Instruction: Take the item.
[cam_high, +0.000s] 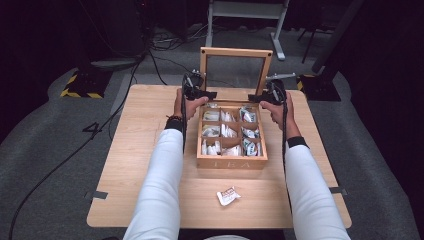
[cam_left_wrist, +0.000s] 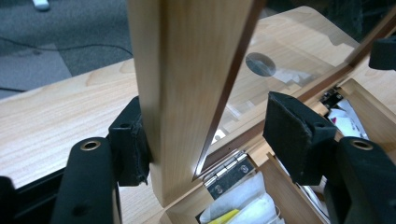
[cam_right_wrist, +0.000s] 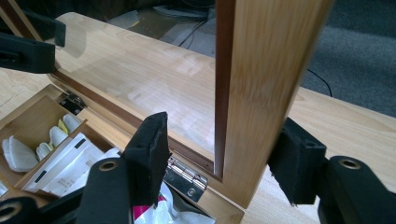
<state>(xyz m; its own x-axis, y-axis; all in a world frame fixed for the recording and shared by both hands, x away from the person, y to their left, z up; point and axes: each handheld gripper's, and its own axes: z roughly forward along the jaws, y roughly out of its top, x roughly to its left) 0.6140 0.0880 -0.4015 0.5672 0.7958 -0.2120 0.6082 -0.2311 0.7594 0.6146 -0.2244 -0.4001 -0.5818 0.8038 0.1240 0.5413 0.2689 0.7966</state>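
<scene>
At the centre of the high view a wooden tea box (cam_high: 231, 161) sits on the light wooden table (cam_high: 135, 165), its glass-paned lid (cam_high: 236, 52) standing upright at the back edge. The box's compartments hold tea bags (cam_high: 221, 131), and one loose sachet (cam_high: 228, 195) lies on the table toward the lower middle of the frame, well apart from the box. The left gripper (cam_high: 194, 88) sits at the lid's left post and the right gripper (cam_high: 274, 90) at its right post — each held in a hand with a white sleeve. In the left gripper view the jaws stand apart: the left pad touches the lid frame (cam_left_wrist: 187, 84), the right pad (cam_left_wrist: 289, 130) is clear of it. In the right gripper view the jaws are likewise spread around the frame (cam_right_wrist: 261, 88) — the right pad looks to be against the wood, the left pad (cam_right_wrist: 149, 154) apart, above a metal hinge (cam_right_wrist: 184, 177).
</scene>
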